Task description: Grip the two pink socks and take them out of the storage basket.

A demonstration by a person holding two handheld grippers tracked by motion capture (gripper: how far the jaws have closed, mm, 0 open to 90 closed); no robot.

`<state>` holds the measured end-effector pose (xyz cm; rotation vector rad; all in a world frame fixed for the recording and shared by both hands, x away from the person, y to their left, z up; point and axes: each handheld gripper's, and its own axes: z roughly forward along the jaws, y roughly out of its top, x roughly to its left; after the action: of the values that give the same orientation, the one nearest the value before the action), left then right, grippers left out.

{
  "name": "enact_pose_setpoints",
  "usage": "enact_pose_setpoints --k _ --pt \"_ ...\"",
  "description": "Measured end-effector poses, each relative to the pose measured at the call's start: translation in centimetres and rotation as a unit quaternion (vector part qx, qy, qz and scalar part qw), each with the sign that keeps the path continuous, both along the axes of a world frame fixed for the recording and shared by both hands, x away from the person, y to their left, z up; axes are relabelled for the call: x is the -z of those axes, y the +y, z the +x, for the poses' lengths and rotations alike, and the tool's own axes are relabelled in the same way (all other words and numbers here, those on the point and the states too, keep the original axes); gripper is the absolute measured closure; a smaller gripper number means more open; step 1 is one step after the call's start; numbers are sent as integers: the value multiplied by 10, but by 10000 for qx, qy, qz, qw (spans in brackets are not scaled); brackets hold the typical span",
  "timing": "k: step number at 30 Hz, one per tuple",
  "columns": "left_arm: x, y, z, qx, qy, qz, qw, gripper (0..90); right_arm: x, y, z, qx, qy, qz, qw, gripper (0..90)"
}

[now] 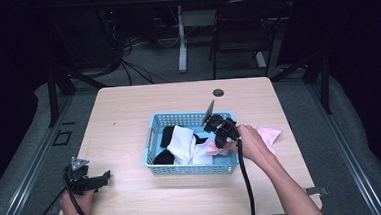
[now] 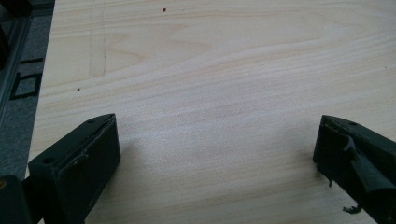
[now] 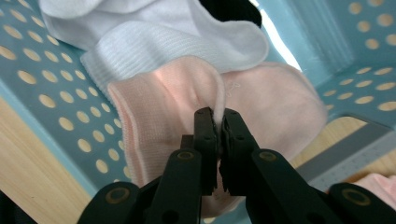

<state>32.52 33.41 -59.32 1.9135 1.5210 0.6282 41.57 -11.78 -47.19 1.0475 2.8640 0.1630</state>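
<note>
No brand, label or writing can be read on anything here.

The blue basket (image 1: 153, 140) sits near the middle of the wooden table (image 1: 129, 116). Over the basket's right end, the right gripper (image 1: 216, 146) has its 2 jaws pressed together on a fold of a pink sock (image 3: 159, 102); in the right gripper view the fold rises straight up between the 2 black jaws, and the rest of the sock hangs against the basket's perforated wall. Just behind that sock in the basket lies a white sock (image 3: 140, 46), with dark fabric (image 1: 166, 135) toward the basket's left part. Another pink sock (image 1: 270, 134) lies on the table just outside the basket's right end, beside the right hand (image 1: 250, 141).

The left gripper (image 1: 102, 178) rests on the table well to the left of the basket, near the front edge, held by the left hand (image 1: 79, 200). Its 2 jaws stand spread wide over bare wood, with nothing between them
</note>
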Motion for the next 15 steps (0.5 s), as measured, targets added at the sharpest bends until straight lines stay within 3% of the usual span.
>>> enact_pose_setpoints --k 4,5,15 --pt "0 0 0 3 1 1 10000 6 -9 -3 0 19 -123 95 9999 862" --pt "0 0 0 2 1 1 10000 6 -15 -5 0 78 -151 225 9996 862" --pt "0 0 0 -1 -1 -3 10000 6 -44 -10 4 138 -336 438 9984 862"
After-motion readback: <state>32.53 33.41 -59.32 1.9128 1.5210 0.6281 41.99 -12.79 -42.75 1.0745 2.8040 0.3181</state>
